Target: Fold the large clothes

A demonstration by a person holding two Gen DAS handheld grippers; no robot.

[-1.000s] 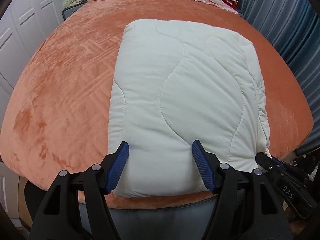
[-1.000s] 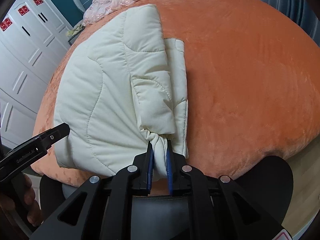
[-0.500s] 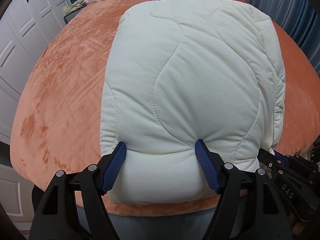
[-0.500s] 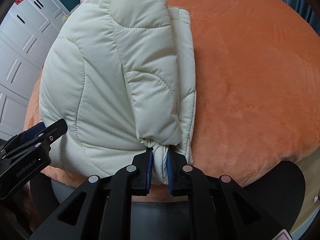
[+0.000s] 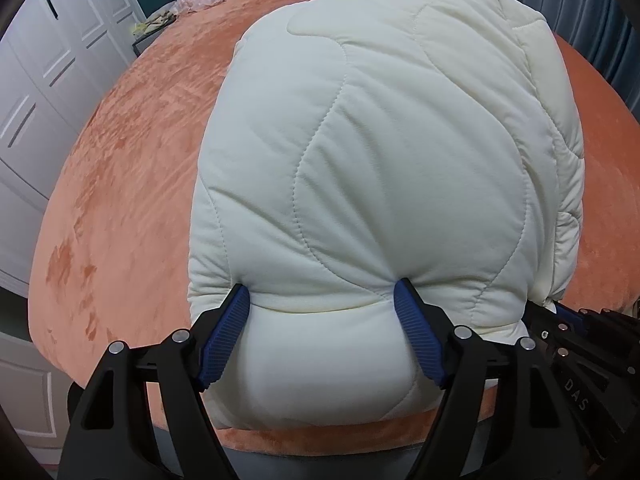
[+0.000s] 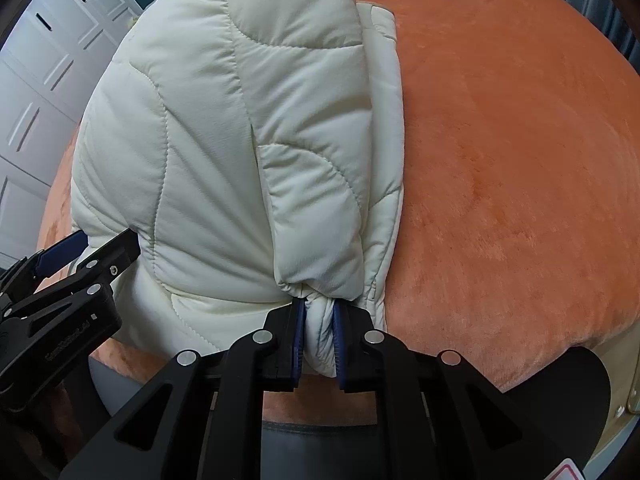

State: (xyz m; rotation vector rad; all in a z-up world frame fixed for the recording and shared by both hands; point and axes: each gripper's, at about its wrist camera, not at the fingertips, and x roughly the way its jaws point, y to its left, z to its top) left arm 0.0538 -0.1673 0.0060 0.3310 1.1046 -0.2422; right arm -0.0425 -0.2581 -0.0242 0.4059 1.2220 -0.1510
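Cream quilted jacket [image 5: 380, 168] lies puffy at the orange plush bed's [image 6: 520, 140] near edge; my right gripper [image 6: 318, 344] pinches its bunched hem, seen only right-side, while my left gripper [image 5: 322, 340] straddles a thick fold, jaws opening.

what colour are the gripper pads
Blue, ribbed pads; clearest in the left wrist view.

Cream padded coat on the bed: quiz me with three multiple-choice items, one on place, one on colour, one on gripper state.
1. Where does the cream padded coat lie?
A. on a bed cover
B. on a chair
C. in a basket

2. What colour is the bed cover?
A. grey
B. orange
C. green

3. What is the right gripper doing?
A. standing wide open
B. shut on nothing
C. pinching bunched coat fabric

Answers:
1 A, the cover surrounds the coat on both sides.
2 B, orange plush shows in both views.
3 C, its blue pads squeeze a gathered fold at the coat's near edge.
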